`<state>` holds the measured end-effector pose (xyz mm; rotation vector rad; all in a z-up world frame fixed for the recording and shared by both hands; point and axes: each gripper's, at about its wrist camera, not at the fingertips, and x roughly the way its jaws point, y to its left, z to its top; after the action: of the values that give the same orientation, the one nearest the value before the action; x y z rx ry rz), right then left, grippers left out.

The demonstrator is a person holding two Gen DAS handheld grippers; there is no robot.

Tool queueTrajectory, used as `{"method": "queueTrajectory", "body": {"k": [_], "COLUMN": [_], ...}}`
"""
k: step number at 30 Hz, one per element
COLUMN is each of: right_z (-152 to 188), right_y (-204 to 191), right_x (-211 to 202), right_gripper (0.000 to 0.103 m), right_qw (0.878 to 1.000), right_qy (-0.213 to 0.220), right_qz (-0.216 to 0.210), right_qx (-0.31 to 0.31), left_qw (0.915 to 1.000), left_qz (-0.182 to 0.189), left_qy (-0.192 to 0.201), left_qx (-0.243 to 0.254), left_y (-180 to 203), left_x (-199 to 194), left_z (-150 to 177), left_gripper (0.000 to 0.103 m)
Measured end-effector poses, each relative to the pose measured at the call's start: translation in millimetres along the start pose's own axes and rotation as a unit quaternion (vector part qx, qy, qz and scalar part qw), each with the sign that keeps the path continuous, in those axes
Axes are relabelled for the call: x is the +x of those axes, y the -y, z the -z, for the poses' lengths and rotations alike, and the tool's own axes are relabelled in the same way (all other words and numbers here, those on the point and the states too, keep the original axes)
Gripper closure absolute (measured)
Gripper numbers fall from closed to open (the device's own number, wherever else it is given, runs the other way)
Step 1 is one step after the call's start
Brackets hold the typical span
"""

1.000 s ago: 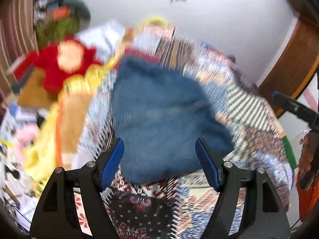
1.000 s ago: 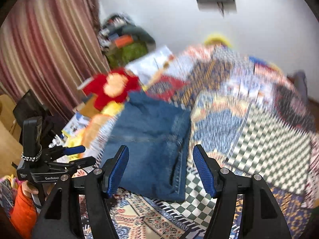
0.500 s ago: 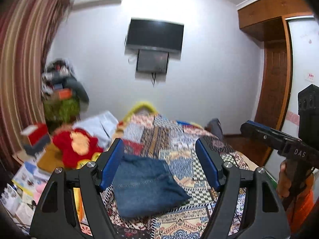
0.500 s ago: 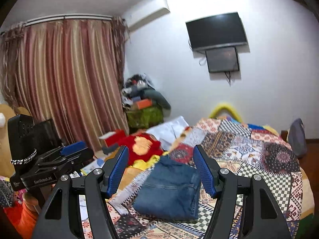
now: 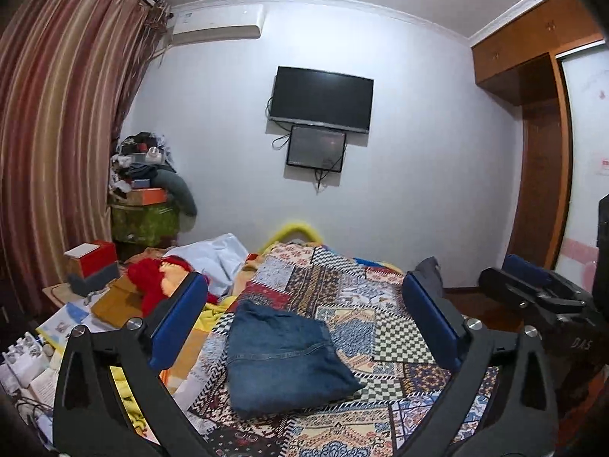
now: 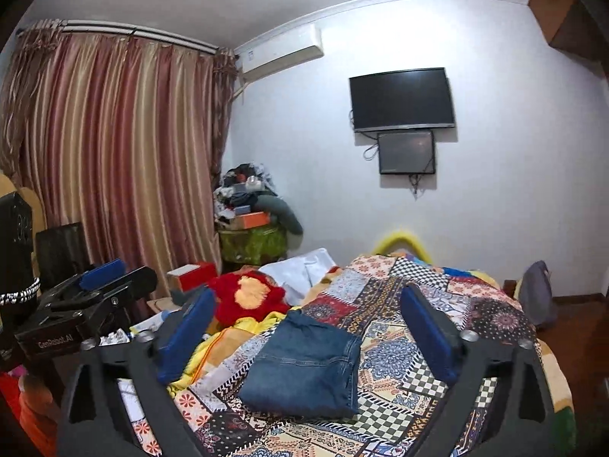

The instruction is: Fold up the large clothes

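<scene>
- My left claw (image 5: pixel 302 318): black frame, blue pads, silver screws.
- My right claw (image 6: pixel 304 325): matching black arms and blue pads.
- Orange sleeve (image 6: pixel 36 424); white lettering on the left claw's body.

I see folded jeans (image 5: pixel 283 358) in mid-blue denim lying on a patchwork bedspread (image 5: pixel 396 339) of checks, florals and zigzags. My gripper pads (image 5: pixel 177 323) are blue on black frames. The curtain (image 6: pixel 114 160) is striped pink and gold, and the plush toy (image 6: pixel 247 297) is red and orange.
</scene>
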<state>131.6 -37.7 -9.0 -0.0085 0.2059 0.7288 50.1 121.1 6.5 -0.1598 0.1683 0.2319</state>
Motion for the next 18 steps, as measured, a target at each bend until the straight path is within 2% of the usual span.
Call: {"method": "queueTrajectory", "body": {"k": [5,18], "right_z": [2.7,2.1], "right_y": [3.1,6.5], "right_x": [0.0,7.3], "right_gripper": [0.000,0.000], "right_qw": [1.000,1.000], "right_qy": [-0.005,-0.016], "right_qz": [0.027,0.022], "right_qx": [0.007,0.013], "left_qw": [0.9998,0.9996], "left_qz": [-0.013,-0.016], "left_qy": [-0.011,-0.022], "left_qx": [0.004,-0.009], "left_y": [-0.4,-7.2], "left_x": [-1.0,2.5], "left_z": [6.4,12.2], "left_gripper": [0.000,0.000]}}
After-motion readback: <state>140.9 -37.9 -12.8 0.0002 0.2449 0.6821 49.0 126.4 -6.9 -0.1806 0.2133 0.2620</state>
